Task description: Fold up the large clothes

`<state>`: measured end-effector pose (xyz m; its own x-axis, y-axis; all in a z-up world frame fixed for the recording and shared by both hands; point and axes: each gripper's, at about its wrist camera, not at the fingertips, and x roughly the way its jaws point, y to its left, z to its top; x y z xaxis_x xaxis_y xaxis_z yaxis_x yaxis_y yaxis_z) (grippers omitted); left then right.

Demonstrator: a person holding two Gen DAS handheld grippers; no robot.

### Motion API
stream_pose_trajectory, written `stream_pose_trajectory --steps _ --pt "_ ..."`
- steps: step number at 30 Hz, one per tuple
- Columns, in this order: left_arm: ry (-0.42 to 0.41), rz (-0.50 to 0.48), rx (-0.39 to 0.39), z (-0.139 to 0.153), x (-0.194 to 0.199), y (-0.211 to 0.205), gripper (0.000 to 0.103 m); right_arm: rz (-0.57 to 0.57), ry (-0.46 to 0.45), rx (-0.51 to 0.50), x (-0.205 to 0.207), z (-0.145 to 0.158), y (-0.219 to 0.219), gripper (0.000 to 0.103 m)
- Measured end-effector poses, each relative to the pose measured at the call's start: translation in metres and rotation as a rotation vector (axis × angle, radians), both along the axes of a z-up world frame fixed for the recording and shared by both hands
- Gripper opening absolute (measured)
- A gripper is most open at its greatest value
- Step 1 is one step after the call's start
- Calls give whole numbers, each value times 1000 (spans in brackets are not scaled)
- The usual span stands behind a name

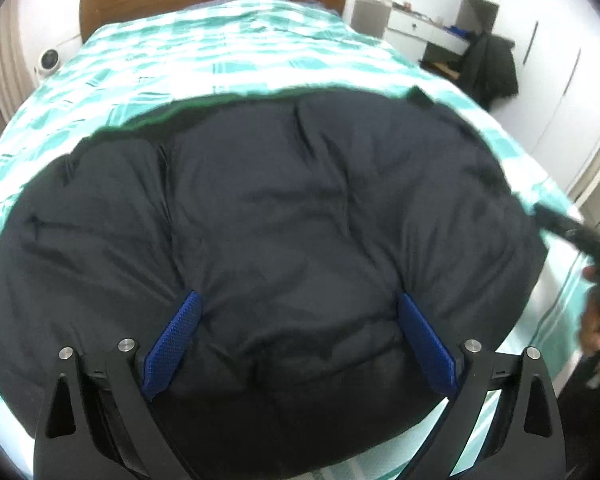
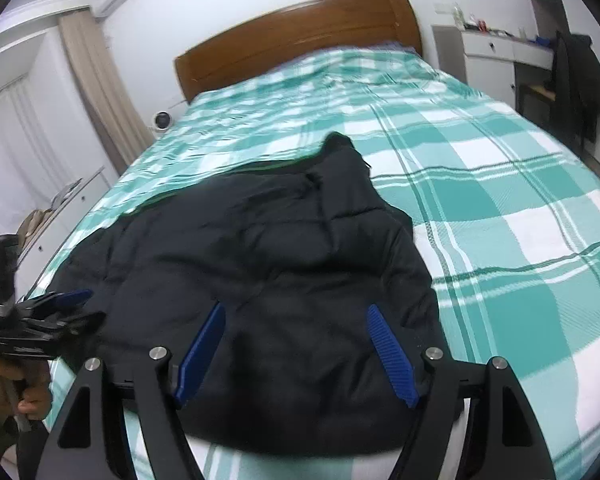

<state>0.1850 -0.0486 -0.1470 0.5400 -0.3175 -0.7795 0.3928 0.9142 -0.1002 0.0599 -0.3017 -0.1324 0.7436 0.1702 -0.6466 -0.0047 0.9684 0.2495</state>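
A dark navy padded jacket [image 1: 292, 216] lies spread on the teal-and-white checked bed; it also shows in the right wrist view [image 2: 268, 272]. My left gripper [image 1: 298, 300] hovers over the jacket's near part, blue pads wide apart, holding nothing. My right gripper [image 2: 294, 312] is also open and empty above the jacket's near edge. The left gripper appears at the left edge of the right wrist view [image 2: 56, 308]. The right gripper shows at the right edge of the left wrist view [image 1: 580, 236], blurred.
The bed [image 2: 480, 184] has a brown wooden headboard [image 2: 300, 36] at the far end. A white desk [image 2: 500, 48] with a dark coat hung beside it [image 2: 580, 80] stands right. A small round fan [image 2: 162, 120] and curtains stand left.
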Motion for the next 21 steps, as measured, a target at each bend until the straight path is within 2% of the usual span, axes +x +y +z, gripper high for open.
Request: stream_pose_trajectory --steps 6,9,13,17,21 --pt "-26 1 30 -21 4 -6 102 15 -21 37 -44 0 18 75" --pt "-25 9 26 -15 -1 -5 101 13 -13 51 -56 -3 21 75" --pt "-50 -12 28 3 -31 -4 98 11 -24 56 -72 3 19 75" --pt "-90 -43 135 -19 -46 -14 101 3 -33 58 -78 6 14 75" --pt "-89 -24 133 -20 -46 -17 102 -35 7 68 -76 -5 8 75"
